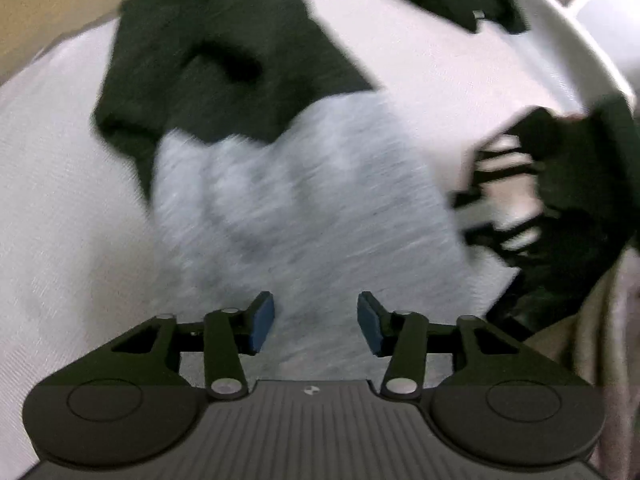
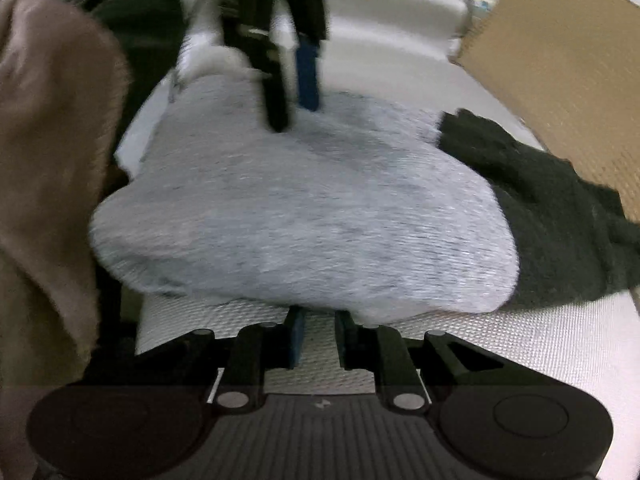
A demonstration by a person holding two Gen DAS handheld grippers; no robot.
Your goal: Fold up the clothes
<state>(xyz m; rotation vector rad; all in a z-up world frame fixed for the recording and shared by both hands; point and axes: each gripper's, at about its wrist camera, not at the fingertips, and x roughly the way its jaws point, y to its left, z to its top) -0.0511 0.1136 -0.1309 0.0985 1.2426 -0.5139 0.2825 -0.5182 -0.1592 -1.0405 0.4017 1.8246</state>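
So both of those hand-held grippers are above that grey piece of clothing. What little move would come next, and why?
Probably the left hand-held gripper should drop onto the grey garment and pinch it. Its jaws stand apart with nothing between them, and the right hand-held gripper at the near edge also looks empty. The garment lies rumpled on the white surface, partly over a dark garment.

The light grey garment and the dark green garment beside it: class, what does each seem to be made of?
Light grey garment: seemingly soft heathered knit, matt; flecked grey surface, rounded folds. Dark green garment: probably similar matt fabric; it crumples without shine. Blur leaves the weave uncertain.
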